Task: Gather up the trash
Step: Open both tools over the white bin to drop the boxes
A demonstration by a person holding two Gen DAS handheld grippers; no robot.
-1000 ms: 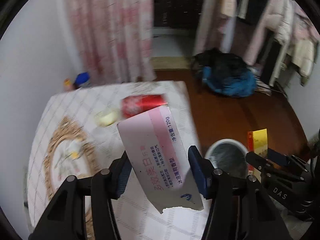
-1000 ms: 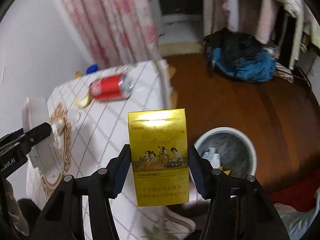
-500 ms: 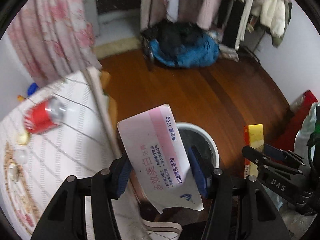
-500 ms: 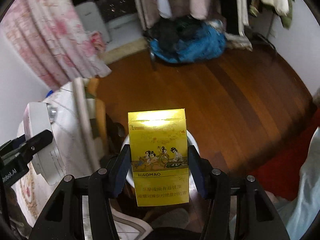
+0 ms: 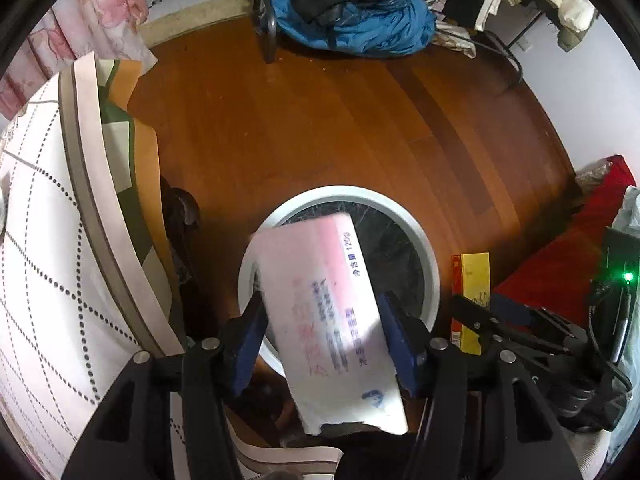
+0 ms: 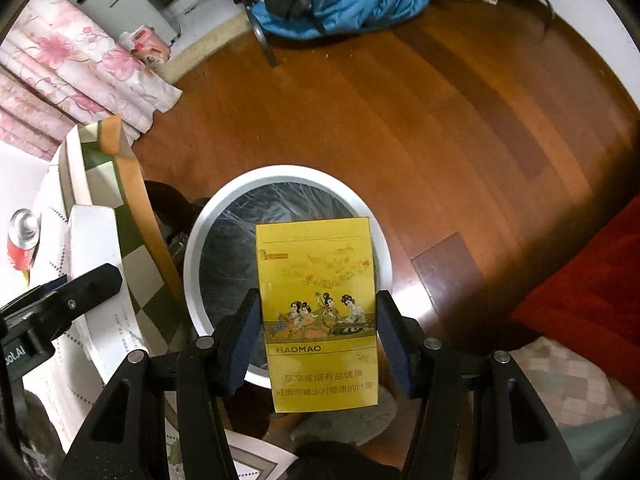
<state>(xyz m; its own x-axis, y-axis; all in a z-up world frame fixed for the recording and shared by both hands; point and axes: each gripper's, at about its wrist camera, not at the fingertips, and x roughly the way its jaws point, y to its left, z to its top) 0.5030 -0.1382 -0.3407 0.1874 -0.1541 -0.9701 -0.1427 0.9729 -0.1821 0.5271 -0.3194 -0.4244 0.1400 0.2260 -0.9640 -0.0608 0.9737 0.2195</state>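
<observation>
My left gripper (image 5: 322, 344) holds a pink and white toothpaste box (image 5: 328, 320) directly above the white-rimmed trash bin (image 5: 416, 232) with its black liner. The box looks blurred and sits loosely between the blue pads, so I cannot tell whether it is gripped. My right gripper (image 6: 316, 344) is shut on a yellow HAOMAO cigarette pack (image 6: 318, 312), held above the same bin (image 6: 224, 208). The right gripper and pack (image 5: 474, 280) also show at the right of the left wrist view.
The table with a white checked cloth (image 5: 40, 260) stands left of the bin. A red can (image 6: 22, 240) lies on it. A blue and black clothes pile (image 5: 352, 8) sits on the wood floor behind. A red mat (image 6: 592, 280) lies at the right.
Both grippers moved off the table to above the bin and now tilt downward. The toothpaste box has turned blurred and shifted between the left pads.
</observation>
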